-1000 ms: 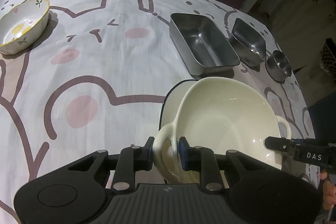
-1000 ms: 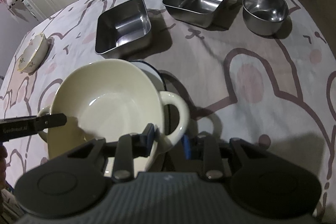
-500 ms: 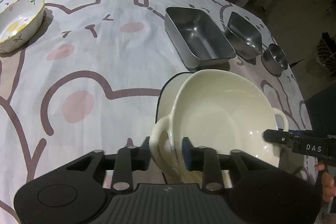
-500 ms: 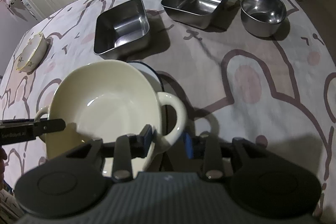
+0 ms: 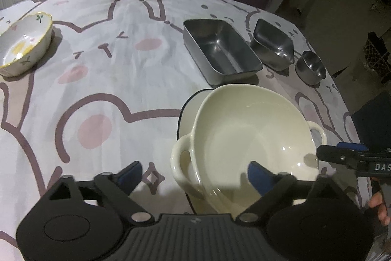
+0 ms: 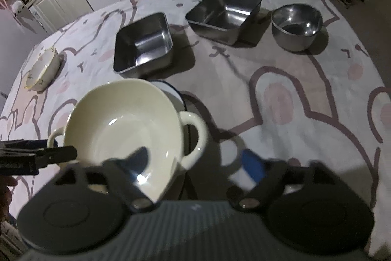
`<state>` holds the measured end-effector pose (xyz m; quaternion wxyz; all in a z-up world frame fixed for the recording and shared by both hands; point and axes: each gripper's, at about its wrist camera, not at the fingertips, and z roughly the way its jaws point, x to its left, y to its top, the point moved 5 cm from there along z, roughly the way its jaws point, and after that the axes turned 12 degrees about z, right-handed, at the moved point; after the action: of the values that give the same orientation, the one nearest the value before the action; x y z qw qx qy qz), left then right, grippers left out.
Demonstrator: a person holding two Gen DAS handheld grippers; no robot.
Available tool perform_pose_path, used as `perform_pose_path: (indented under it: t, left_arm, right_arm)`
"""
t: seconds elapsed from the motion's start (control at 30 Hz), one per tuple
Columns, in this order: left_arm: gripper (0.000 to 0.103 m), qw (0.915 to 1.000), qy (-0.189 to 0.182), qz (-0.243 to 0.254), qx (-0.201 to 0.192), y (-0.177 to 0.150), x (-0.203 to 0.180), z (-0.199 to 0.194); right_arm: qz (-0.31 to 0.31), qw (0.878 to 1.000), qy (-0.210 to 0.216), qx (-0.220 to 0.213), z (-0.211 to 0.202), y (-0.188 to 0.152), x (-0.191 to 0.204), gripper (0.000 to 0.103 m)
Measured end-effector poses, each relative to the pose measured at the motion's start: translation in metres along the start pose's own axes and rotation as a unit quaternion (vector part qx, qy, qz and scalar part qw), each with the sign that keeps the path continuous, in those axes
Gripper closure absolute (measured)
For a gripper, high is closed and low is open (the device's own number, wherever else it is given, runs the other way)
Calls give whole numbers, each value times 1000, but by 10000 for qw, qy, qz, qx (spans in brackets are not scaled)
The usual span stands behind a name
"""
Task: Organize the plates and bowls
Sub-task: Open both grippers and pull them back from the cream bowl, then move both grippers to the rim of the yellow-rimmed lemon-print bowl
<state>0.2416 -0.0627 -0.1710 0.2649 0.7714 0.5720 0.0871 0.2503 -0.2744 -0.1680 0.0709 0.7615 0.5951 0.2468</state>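
Now both your grippers are opening: left gripper straddles the bowl's left handle, right gripper the right handle, no pads pressing. Bowl sits on the plate near the table's near edge, handle-to-handle axis between your hands.

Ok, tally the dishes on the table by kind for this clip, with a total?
Steel containers: 3 (rectangular tin, square tin, round bowl)
Ceramic bowls: 2 (cream two-handled bowl, floral bowl)
Plates: 1 (dark-rimmed plate, under the cream bowl)
Total: 6
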Motion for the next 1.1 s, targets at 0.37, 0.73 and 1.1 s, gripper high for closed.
perform_pose_path:
  t: [0.37,0.73,1.1]
  left_arm:
    - [0,9975,211,214,-638,3,3,-48]
    - [0,9808,831,-271,-1745,21,52,-117]
    - [0,9517,1464,-1198,-2419,53,141,-163]
  right_arm:
    - [-243,9970,57,-736,-42,-5,4,0]
    - [-420,9835,635,-1642,-76,17,54,0]
    - [-1216,9680,1228,-1817,-66,52,162,0]
